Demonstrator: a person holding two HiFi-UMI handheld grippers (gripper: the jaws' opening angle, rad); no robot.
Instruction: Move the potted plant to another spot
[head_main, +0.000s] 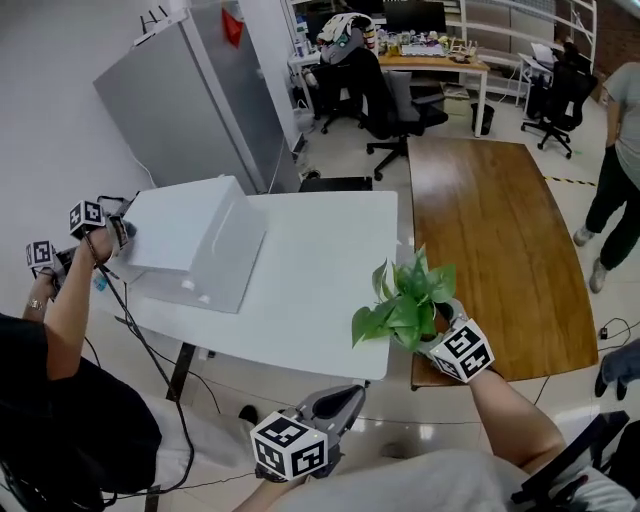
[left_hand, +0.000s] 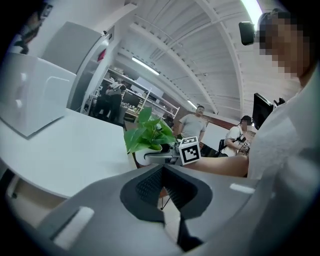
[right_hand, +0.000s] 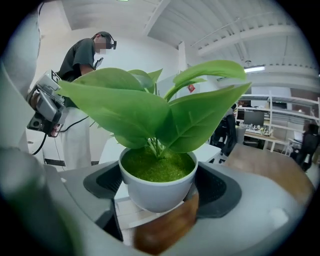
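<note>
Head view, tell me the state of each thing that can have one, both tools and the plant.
potted plant: upright, gripped by its white pot, where the white table meets the wooden table.
left tool: shut, nothing in it.
right tool: shut on the potted plant.

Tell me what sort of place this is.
Most likely an open-plan office or lab workspace: wheeled office chairs, a desk crowded with monitors, and a white table beside a wooden table.
</note>
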